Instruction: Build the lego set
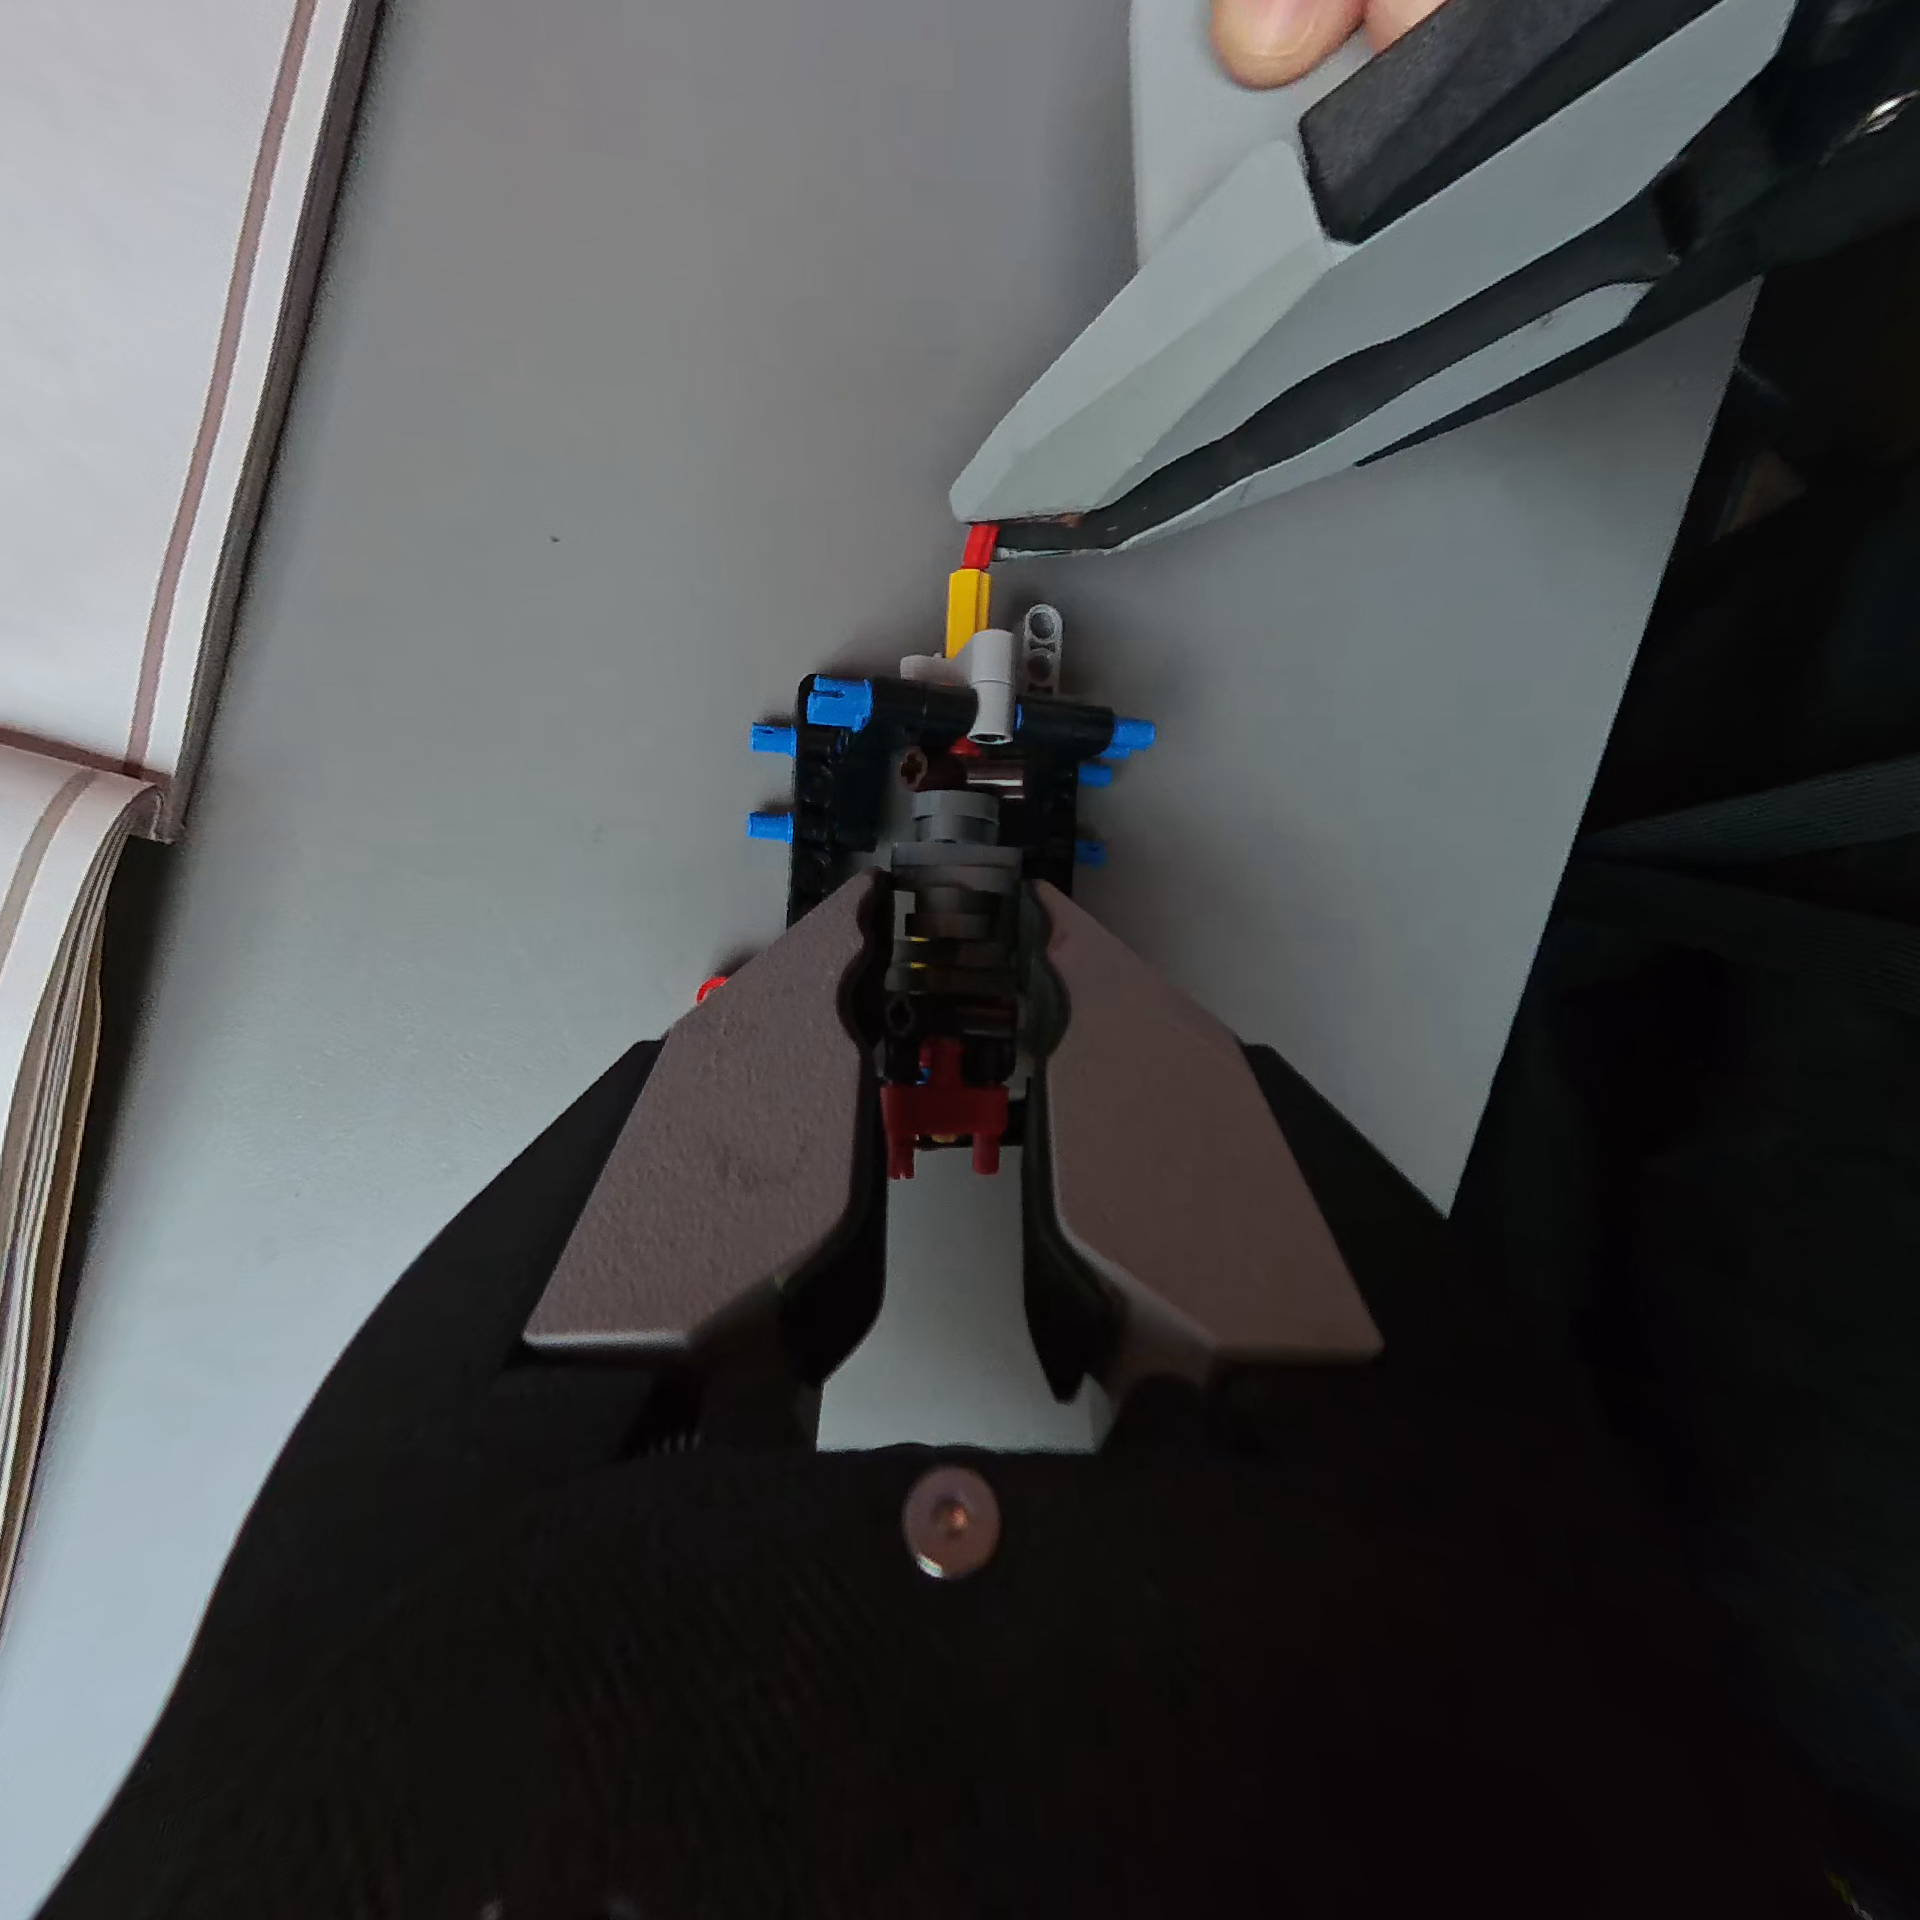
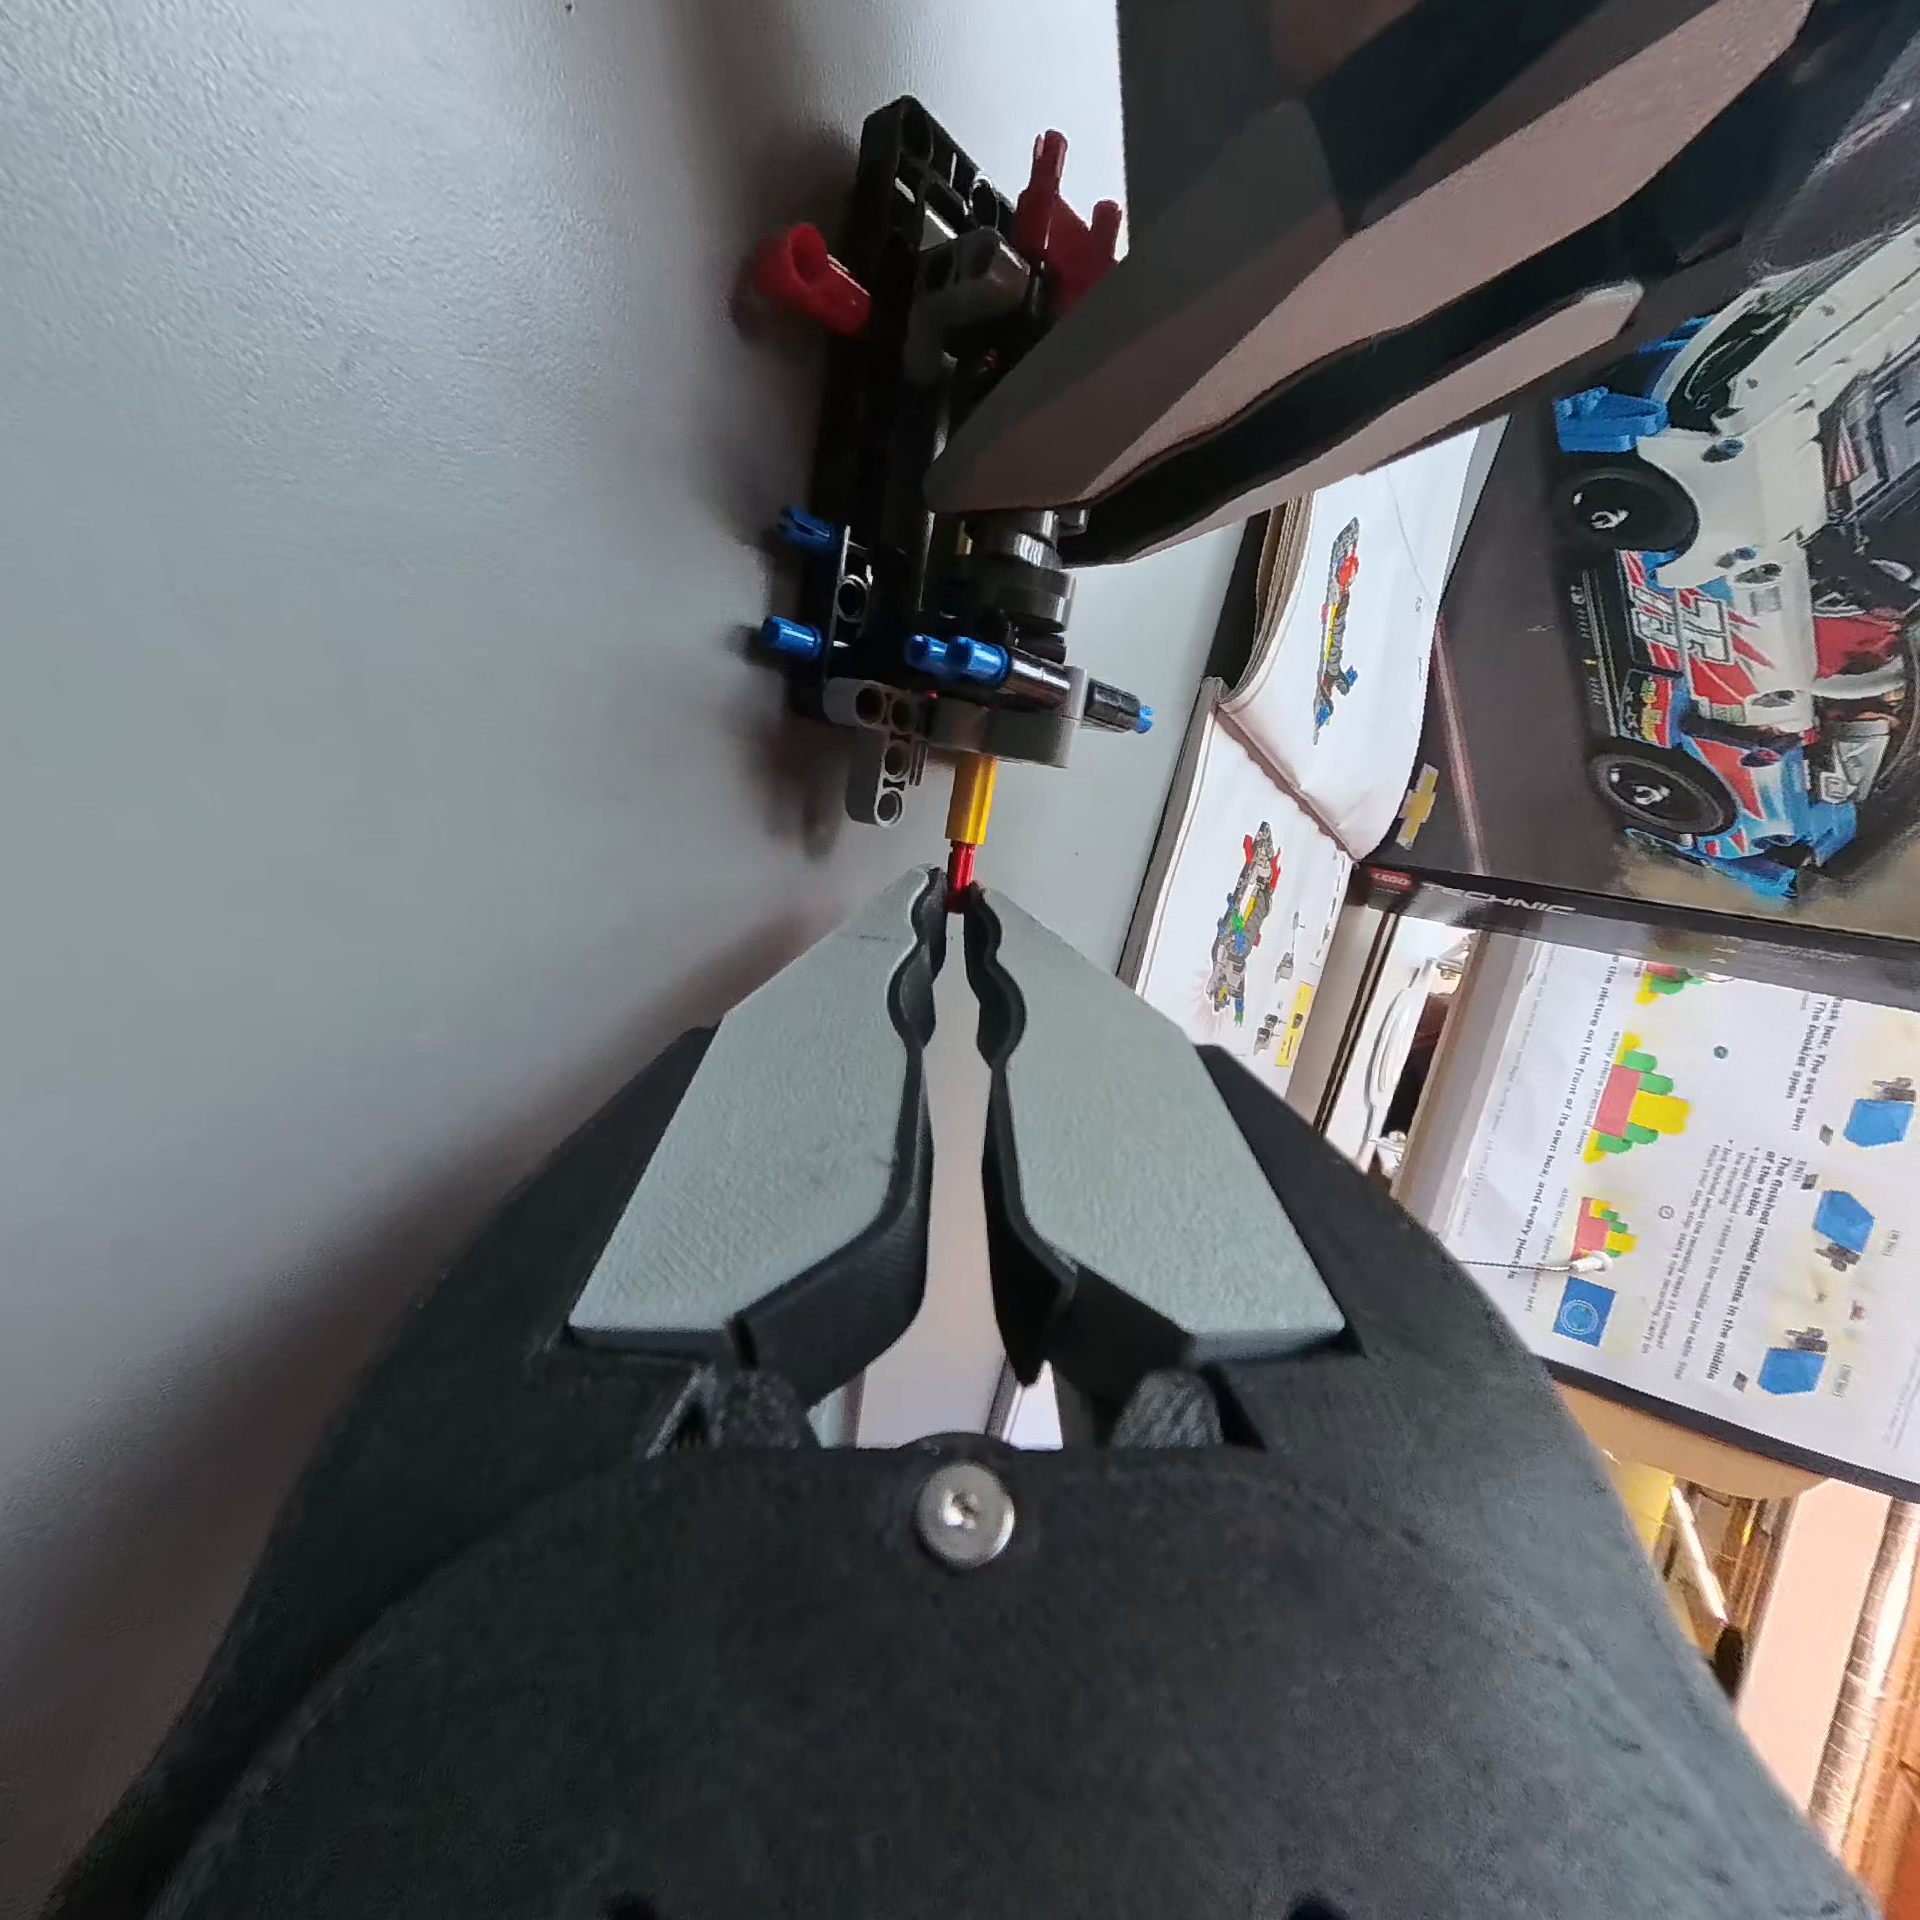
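Note:
A partly built lego frame (image 1: 831, 800), black with blue pins and grey gears, rests on the grey table. It also shows in the right wrist view (image 2: 883, 416). My left gripper (image 1: 956, 914) is shut on the frame's middle, around the grey gear stack (image 1: 951, 831). It shows in the right wrist view from the upper right (image 2: 1023, 499). A red axle (image 1: 979, 542) with a yellow sleeve (image 1: 966, 613) sticks out of the frame's far end. My right gripper (image 2: 954, 896) is shut on the red axle's tip (image 2: 960, 864). It enters the left wrist view from the upper right (image 1: 1023, 530).
An open instruction booklet (image 1: 114, 520) lies at the left; it also shows in the right wrist view (image 2: 1278, 831). The set's box (image 2: 1714, 644) with a car picture and a printed sheet (image 2: 1714, 1174) stand at the right. A fingertip (image 1: 1278, 36) shows at the top. One gripper's finger ends stand about 6 cm off the other's.

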Available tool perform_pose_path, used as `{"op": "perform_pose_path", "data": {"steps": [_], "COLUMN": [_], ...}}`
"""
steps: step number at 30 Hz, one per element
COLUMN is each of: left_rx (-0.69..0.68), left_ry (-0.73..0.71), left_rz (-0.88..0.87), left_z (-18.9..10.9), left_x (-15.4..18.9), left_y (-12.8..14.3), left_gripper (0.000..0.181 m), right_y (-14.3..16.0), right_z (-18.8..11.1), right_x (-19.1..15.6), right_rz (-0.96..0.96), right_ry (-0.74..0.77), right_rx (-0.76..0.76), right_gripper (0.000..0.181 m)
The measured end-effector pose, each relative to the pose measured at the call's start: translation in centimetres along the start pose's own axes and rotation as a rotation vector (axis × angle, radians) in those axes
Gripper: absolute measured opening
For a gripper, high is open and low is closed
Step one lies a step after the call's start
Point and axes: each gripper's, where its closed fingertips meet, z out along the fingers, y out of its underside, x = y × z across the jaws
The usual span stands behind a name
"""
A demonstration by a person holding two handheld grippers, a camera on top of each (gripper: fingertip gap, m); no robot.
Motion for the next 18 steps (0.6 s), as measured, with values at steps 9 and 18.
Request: {"op": "perform_pose_path", "data": {"steps": [9,18], "left_rx": [0.012,0.015], "left_ry": [0.045,0.04], "left_rz": [0.046,0.019], "left_z": [0.09,0.13], "left_x": [-0.03,-0.04], "left_y": [-0.19,-0.24], "left_gripper": [0.02,0.02], "right_y": [0.08,-0.01], "right_z": [0.0,-0.05], "right_x": [0.05,-0.09], "right_rz": [-0.007,0.04], "right_ry": [-0.007,-0.011], "right_rx": [0.129,0.157], "right_gripper": [0.0,0.0]}}
